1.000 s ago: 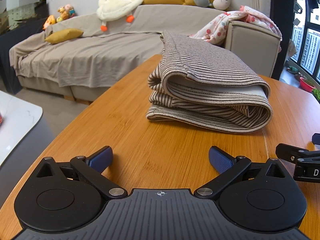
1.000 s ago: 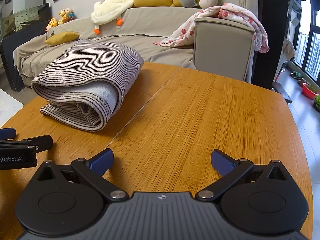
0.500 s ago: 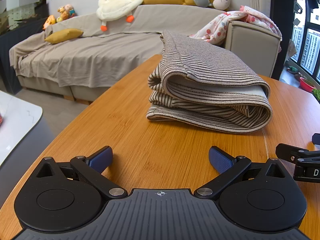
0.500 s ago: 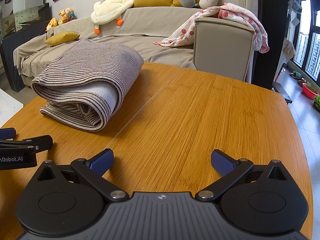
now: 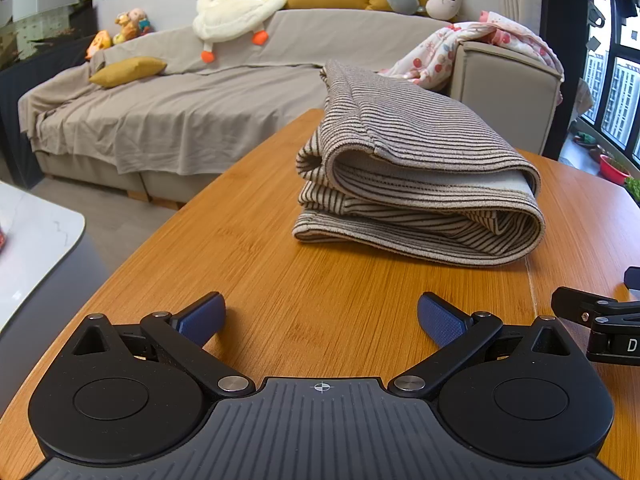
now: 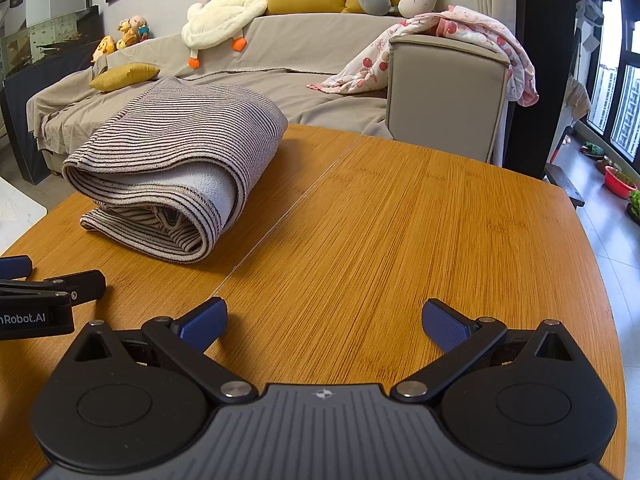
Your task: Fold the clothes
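Both grippers, left gripper (image 5: 321,318) and right gripper (image 6: 324,320), spread wide; striped fleece garment (image 5: 416,176) (folded thick) on bamboo table (image 6: 400,220).

A folded garment (image 5: 416,184) lies on the desk (image 5: 320,280), ahead of the left claw (image 5: 320,316) and ahead-left of the right claw (image 6: 324,320). Both claws sit low over the desk's near edge, side by side, well apart from the garment. Behind the desk stands a sofa (image 5: 180,108), with a plush goose (image 5: 236,4) on its backrest and a blanket (image 6: 460,40) over its armrest.
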